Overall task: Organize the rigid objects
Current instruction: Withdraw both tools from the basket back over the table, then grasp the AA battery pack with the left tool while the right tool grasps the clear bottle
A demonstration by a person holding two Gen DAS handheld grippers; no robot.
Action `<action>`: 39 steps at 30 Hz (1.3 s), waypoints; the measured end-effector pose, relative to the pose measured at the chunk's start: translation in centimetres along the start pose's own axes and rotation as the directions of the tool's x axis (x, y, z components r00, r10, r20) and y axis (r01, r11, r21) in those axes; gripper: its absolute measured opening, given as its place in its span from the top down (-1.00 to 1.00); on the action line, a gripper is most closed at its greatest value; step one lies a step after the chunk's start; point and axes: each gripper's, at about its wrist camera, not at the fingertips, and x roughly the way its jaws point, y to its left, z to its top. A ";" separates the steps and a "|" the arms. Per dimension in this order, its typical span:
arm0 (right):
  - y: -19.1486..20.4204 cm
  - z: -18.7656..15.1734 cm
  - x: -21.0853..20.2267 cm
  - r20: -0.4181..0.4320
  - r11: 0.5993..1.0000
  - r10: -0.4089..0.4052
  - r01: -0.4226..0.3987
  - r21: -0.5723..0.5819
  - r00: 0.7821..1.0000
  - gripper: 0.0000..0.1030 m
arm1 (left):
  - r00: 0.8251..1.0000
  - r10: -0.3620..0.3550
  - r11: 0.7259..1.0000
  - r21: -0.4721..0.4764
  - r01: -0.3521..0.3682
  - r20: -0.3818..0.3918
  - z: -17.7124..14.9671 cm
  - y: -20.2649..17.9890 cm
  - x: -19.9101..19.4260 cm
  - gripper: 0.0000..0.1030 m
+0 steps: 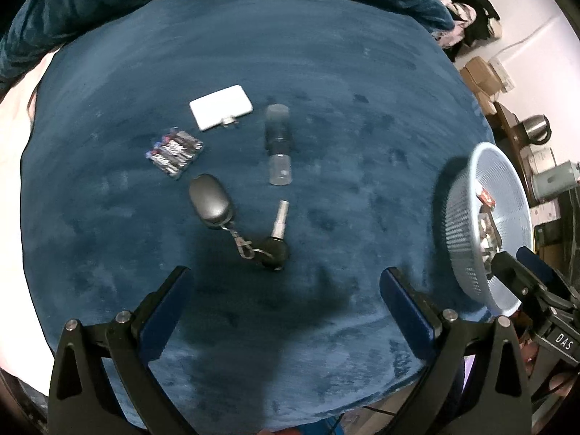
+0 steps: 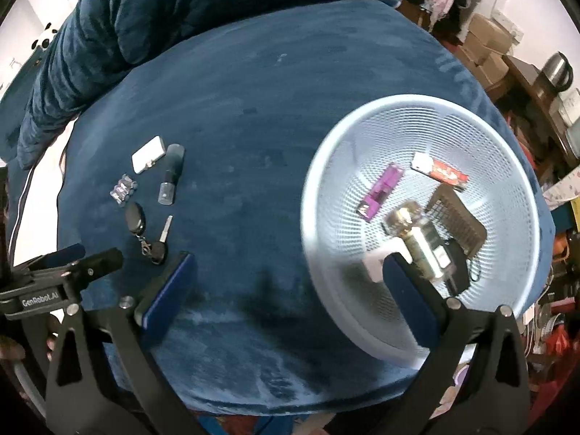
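On the blue velvet surface [image 1: 326, 72] lie a key with a black fob [image 1: 214, 199], a pack of batteries [image 1: 175, 150], a white card-like device [image 1: 221, 107] and a clear tube with a dark middle [image 1: 277, 137]. My left gripper [image 1: 286, 290] is open and empty, just short of the key [image 1: 277, 232]. A light blue mesh basket [image 2: 326, 166] sits at the right and holds a purple lighter [image 2: 380, 194], a red packet [image 2: 447, 174], a metal cylinder [image 2: 417, 243] and a dark comb-like piece [image 2: 460, 221]. My right gripper [image 2: 286, 272] is open and empty at the basket's near left rim.
A dark blue quilt [image 2: 145, 18] is bunched at the back. Cardboard boxes [image 2: 485, 47], a metal kettle [image 2: 558, 69] and clutter stand beyond the right edge. The surface drops off at the near edge below both grippers.
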 end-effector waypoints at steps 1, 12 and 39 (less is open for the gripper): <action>0.4 0.2 0.2 -0.003 1.000 0.006 -0.006 -0.007 1.000 -1.00 | 1.000 0.001 1.000 -0.004 -0.001 0.000 0.1 0.3 0.0 -0.99; 4.9 1.5 2.5 -0.017 0.995 0.056 -0.057 -0.076 0.998 -1.00 | 1.000 0.030 0.997 -0.068 -0.031 -0.007 0.9 5.4 1.2 -0.99; 14.1 6.6 14.7 -0.098 0.976 0.125 -0.140 -0.166 0.987 -0.15 | 1.000 0.031 0.979 -0.200 -0.030 0.001 4.3 13.8 5.8 -0.99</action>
